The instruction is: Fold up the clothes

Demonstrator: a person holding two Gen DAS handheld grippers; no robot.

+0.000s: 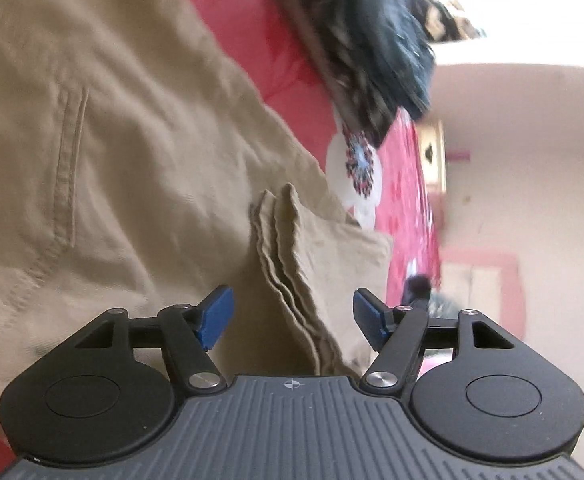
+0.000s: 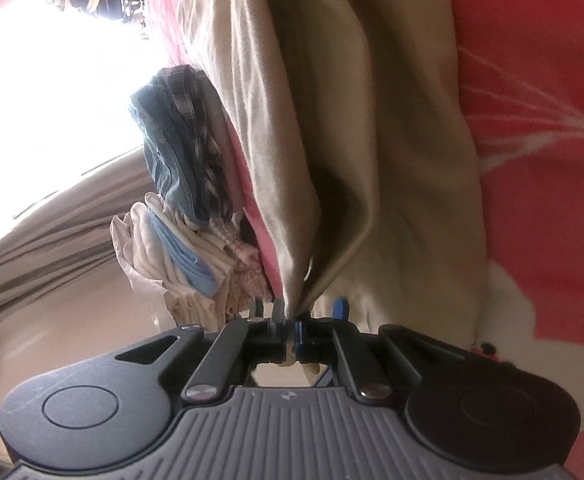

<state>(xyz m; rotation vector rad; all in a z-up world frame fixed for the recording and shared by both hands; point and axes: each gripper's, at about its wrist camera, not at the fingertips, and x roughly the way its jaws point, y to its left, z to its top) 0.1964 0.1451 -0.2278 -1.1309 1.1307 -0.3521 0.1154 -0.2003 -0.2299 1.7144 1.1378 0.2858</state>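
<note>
The trousers [image 1: 104, 128] lay spread on a bed with a red flowered cover [image 1: 248, 32]; in the left wrist view their khaki cloth filled most of the frame, a welt pocket and seams showing. Just ahead of the left gripper [image 1: 292, 316] stood a stack of folded hem edges [image 1: 284, 248], several layers ridged together. The left jaws stood fairly wide, the blue pads on either side of that stack but apart from it, pressing on nothing. That placing suited a pinch through all the layers at once, so the leg ends would travel together rather than slide apart.

The right gripper [image 2: 292, 320] had its jaws nearly closed on a corner of the same khaki cloth [image 2: 304, 280]. The fabric ran away from the pinch in two taut folds, which suggested the corner was being held up and under slight tension, probably to keep the garment straight while the other hand found its hold. Which part of the trousers this corner was could not be told from the tight, blurred view; it may have been a hem or the waist.

Beyond the trousers, at the far edge of the bed, sat a pile of folded clothes [image 2: 180, 148]: denim and checked pieces, with pale ones [image 2: 180, 260] beside them. That looked like the finished stack.

By my reading the fold was partway done, the legs already doubled, and the next step called for the left jaws to close on the hem stack.
</note>
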